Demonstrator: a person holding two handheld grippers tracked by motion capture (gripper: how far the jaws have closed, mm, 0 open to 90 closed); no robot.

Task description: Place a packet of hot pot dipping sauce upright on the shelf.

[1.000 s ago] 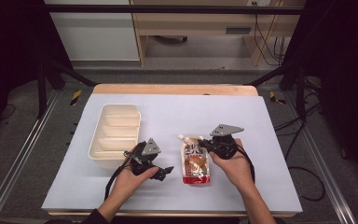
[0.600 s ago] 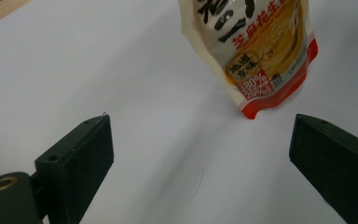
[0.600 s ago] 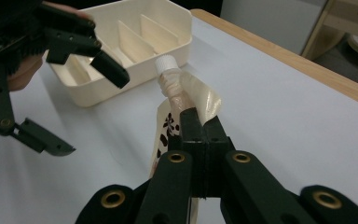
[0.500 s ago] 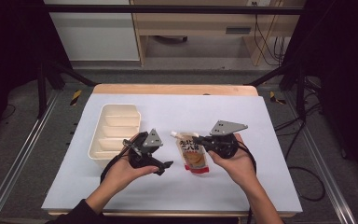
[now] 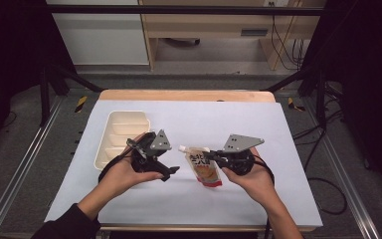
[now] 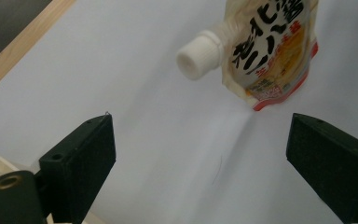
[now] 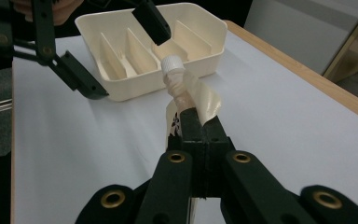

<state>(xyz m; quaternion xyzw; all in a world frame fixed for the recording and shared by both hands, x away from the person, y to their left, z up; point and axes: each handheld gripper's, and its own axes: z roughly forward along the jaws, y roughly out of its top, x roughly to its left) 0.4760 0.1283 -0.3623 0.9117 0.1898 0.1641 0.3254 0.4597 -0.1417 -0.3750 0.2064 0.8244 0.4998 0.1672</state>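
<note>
We have the sauce pouch point(image 5: 205, 169) pinched near its neck in the tightly closed right gripper point(image 5: 214, 159), hanging above the table. Our left gripper point(image 5: 171, 169) gapes wide and empty beside its white cap point(image 6: 199, 54). Next, we judge, comes carrying it to the tray point(image 5: 110, 139).

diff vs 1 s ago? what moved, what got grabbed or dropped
The right gripper, jaws shut on the pouch near its white cap, has lifted it off the table; a second ago it lay flat. It now hangs tilted, cap toward the left gripper, which has also risen, jaws open and holding nothing. Nothing was let go. The divided tray and white table cover are unchanged.
</note>
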